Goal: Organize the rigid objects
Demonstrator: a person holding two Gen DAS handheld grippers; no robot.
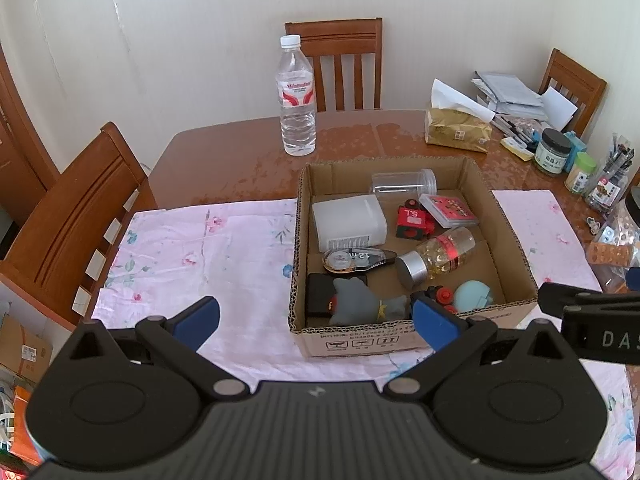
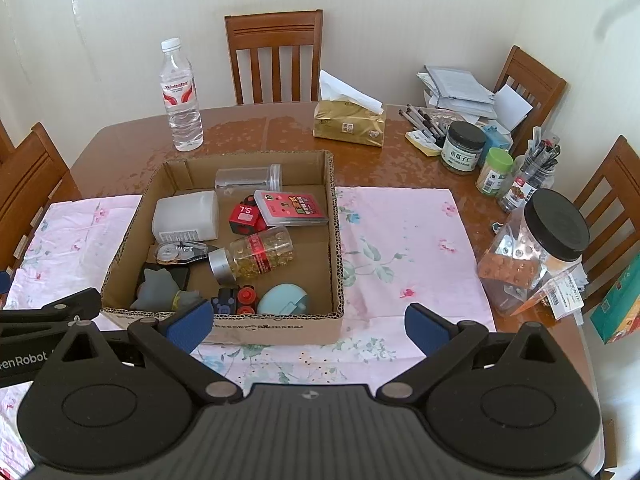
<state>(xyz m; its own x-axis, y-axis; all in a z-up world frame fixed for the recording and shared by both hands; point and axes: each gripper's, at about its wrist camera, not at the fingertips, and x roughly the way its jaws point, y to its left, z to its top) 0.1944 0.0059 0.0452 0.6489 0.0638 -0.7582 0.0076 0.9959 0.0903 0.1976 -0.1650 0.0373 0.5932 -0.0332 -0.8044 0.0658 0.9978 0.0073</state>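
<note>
Your black left gripper (image 1: 316, 320) and right gripper (image 2: 308, 326) gape empty before the brown cardboard box (image 2: 336, 240) already holding the items, fitting either sorting's start or finish.

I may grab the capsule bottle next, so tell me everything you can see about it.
The capsule bottle is clear, plastic by the look of it, full of golden capsules, with a red label band round its middle and a silver cap. It lies on its side in the cardboard box, near the middle, cap pointing toward the box's left front. The correction tape dispenser lies by its cap and the red cube just behind; whether either touches it is unclear.
</note>
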